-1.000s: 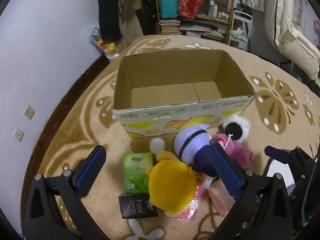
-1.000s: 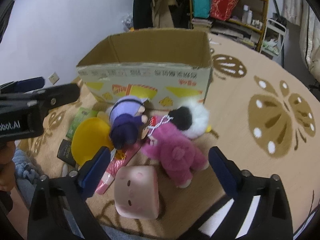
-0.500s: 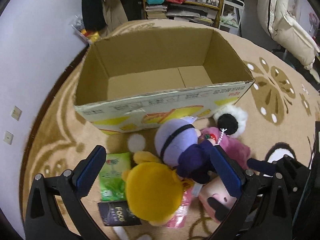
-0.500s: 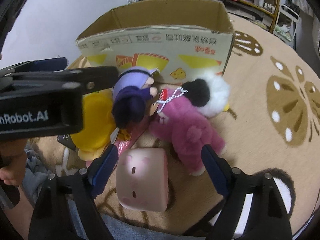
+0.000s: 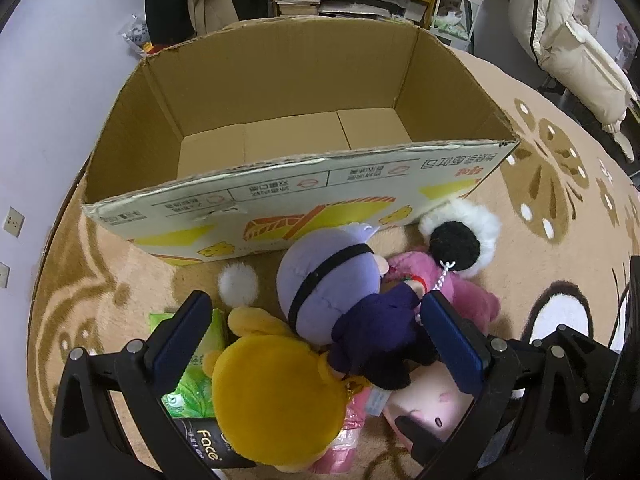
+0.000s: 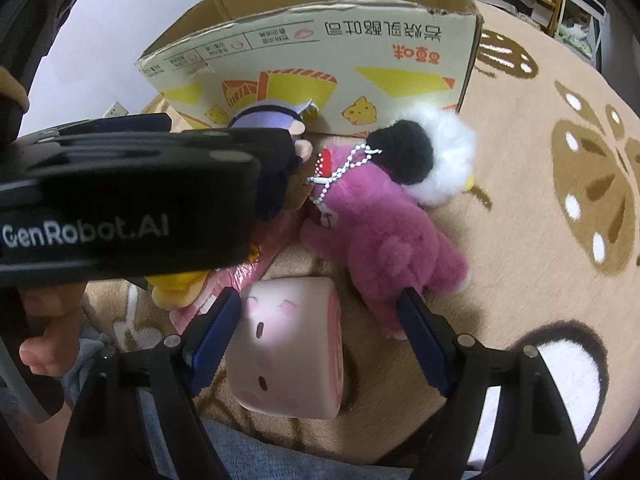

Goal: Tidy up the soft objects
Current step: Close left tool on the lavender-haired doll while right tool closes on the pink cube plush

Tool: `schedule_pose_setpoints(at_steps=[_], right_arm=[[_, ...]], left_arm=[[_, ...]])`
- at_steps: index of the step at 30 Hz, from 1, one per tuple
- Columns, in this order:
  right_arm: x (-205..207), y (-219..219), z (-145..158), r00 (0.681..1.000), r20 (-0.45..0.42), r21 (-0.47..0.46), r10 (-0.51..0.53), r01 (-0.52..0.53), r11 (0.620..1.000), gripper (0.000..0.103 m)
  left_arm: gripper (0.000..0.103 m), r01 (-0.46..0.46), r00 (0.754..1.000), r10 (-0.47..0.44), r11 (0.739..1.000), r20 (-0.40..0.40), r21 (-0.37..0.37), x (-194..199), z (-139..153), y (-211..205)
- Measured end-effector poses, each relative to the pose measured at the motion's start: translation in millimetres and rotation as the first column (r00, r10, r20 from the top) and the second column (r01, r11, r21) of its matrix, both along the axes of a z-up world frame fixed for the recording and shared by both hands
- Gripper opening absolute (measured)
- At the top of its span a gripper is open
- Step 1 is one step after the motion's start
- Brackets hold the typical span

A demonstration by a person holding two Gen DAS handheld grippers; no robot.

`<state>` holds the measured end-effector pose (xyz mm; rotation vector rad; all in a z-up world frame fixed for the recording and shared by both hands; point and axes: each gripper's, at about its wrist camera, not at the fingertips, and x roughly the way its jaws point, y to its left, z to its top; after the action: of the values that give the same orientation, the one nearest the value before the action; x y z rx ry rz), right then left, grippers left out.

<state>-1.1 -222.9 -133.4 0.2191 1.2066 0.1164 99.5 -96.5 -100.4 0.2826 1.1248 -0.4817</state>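
In the left wrist view the left tool (image 5: 316,344) stands spread wide, gripping nothing. Between its blue pads, low in the frame, lie the yellow plush (image 5: 276,404) and the purple-headed doll (image 5: 332,284), whose dark body reaches toward the right-hand pad. Whether that pad touches the doll cannot be told. The empty cardboard box (image 5: 280,204) fills the upper half of the frame, its printed wall just beyond the toys. A green packet (image 5: 196,380) and a black "Face" packet (image 5: 208,446) sit under the left-hand pad at lower left.

In the right wrist view the right tool (image 6: 320,332) has just been narrowing, with the pink pig cushion (image 6: 292,352) between its pads at bottom centre. The left-hand pad lies against the cushion's edge, while the right-hand pad stands clear of it, so nothing is clamped. The magenta plush bear (image 6: 384,236) with a white-furred black head lies just beyond, one foot beside the right-hand pad. The left tool's black body blocks the left of this frame, with a hand (image 6: 48,332) beneath it. All rests on a beige patterned carpet (image 6: 540,184).
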Motion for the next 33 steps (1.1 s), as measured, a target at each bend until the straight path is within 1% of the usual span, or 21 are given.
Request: schedule_pose_setpoints(at_steps=[3, 8, 11, 12, 13, 15, 19, 24, 27, 28, 29, 33], right_arm=[[5.0, -1.1, -1.8, 1.000, 0.004, -0.005, 0.006, -0.006, 1.000, 0.085], [3.6, -0.8, -1.1, 1.000, 0.000, 0.016, 0.002, -0.002, 1.000, 0.085], [4.2, -0.8, -1.4, 1.000, 0.000, 0.012, 0.005, -0.005, 1.000, 0.085], [5.1, -0.2, -2.2, 1.000, 0.001, 0.005, 0.010, -0.010, 1.000, 0.085], [4.4, 0.9, -2.2, 1.000, 0.002, 0.002, 0.012, -0.012, 1.000, 0.085], [4.0, 2.9, -2.3, 1.000, 0.003, 0.000, 0.014, -0.014, 1.000, 0.085], [1.0, 0.0, 0.5, 1.000, 0.006, 0.027, -0.002, 0.001, 1.000, 0.085], [-0.4, -1.7, 3.1, 1.000, 0.011, 0.021, -0.001, 0.001, 1.000, 0.085], [-1.4, 0.2, 5.1, 1.000, 0.012, 0.017, 0.002, -0.002, 1.000, 0.085], [-2.5, 0.9, 4.9, 1.000, 0.011, 0.017, 0.003, -0.003, 1.000, 0.085], [-3.5, 1.0, 4.6, 1.000, 0.009, 0.019, 0.004, -0.004, 1.000, 0.085], [-3.6, 6.9, 3.9, 1.000, 0.000, 0.013, 0.011, -0.011, 1.000, 0.085]], left_arm=[[0.103, -0.005, 1.000, 0.005, 1.000, -0.011, -0.013, 2.5, -3.3, -0.8], [0.103, 0.002, 0.999, -0.002, 1.000, -0.037, -0.013, 5.2, -13.1, -7.7], [0.103, 0.010, 1.000, -0.010, 1.000, -0.027, 0.002, 4.4, -16.6, -10.9], [0.103, 0.006, 1.000, -0.006, 1.000, 0.001, 0.010, 4.3, -17.2, -11.2], [0.102, 0.006, 1.000, -0.006, 1.000, -0.002, 0.007, 4.4, -17.9, -11.0], [0.098, 0.006, 1.000, -0.006, 1.000, -0.020, -0.001, 4.4, -19.2, -9.3], [0.095, 0.011, 0.998, -0.011, 1.000, -0.061, -0.004, 4.5, -22.0, -11.5], [0.095, 0.014, 0.999, -0.013, 1.000, -0.041, 0.005, 1.1, -22.6, -17.5], [0.089, 0.036, 0.997, -0.033, 0.999, -0.067, 0.041, -1.3, -32.6, -22.1], [0.088, 0.043, 0.997, -0.040, 0.998, -0.064, 0.055, -3.1, -34.9, -25.4], [0.084, 0.053, 0.997, -0.050, 0.997, -0.056, 0.058, -4.7, -34.6, -27.3], [0.078, 0.064, 0.997, -0.061, 0.997, -0.056, 0.049, -8.0, -32.8, -31.0]])
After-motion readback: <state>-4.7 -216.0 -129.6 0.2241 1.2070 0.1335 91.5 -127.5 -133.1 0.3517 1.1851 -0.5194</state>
